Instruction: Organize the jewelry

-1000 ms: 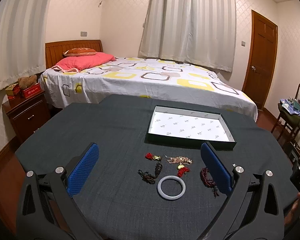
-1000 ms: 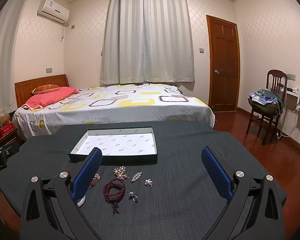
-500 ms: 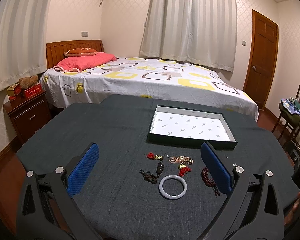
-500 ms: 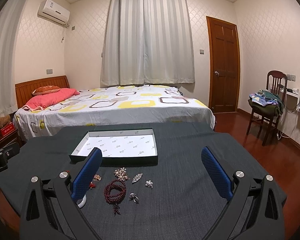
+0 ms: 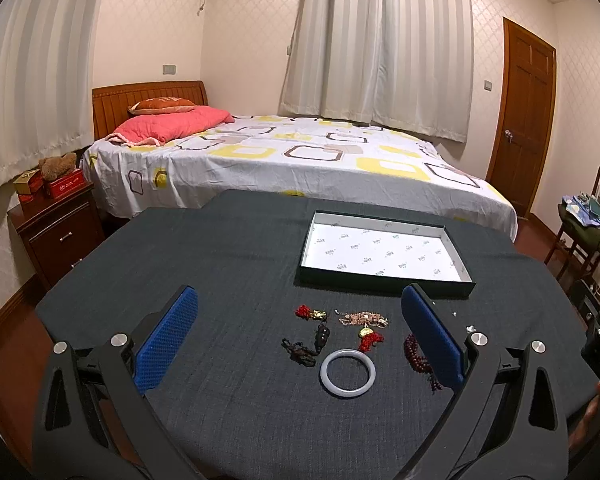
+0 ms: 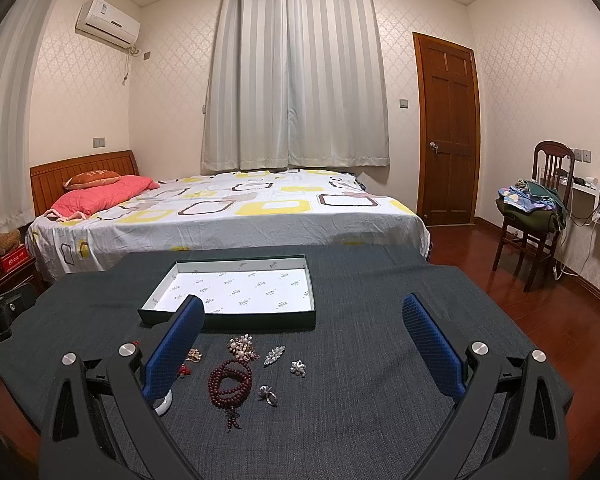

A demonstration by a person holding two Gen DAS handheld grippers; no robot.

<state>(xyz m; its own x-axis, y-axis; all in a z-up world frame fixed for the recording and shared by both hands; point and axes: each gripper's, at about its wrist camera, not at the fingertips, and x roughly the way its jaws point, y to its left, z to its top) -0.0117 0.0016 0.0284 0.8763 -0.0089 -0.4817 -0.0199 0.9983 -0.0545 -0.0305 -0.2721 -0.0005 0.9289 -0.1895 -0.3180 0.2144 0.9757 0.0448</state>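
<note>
Several pieces of jewelry lie on the dark cloth of the table (image 5: 220,264) in front of an empty white-lined tray (image 5: 384,254) (image 6: 236,290). A pale bangle (image 5: 347,373), a dark charm (image 5: 300,352), a red-and-gold charm (image 5: 310,313) and a beaded chain with red tassel (image 5: 366,326) lie between the fingers of my left gripper (image 5: 298,338), which is open above them. In the right wrist view, a dark red bead bracelet (image 6: 230,382), a pearl brooch (image 6: 243,346), a crystal clip (image 6: 275,355), a small flower brooch (image 6: 298,367) and a ring (image 6: 268,394) lie beneath my open right gripper (image 6: 304,346).
A bed (image 6: 220,216) stands just behind the table. A bedside cabinet (image 5: 56,232) is at the left. A wooden chair (image 6: 536,208) piled with clothes and a shut door (image 6: 448,136) are at the right, across bare wooden floor.
Both views have shifted only slightly; the jewelry and tray lie where they were, and both grippers stay open.
</note>
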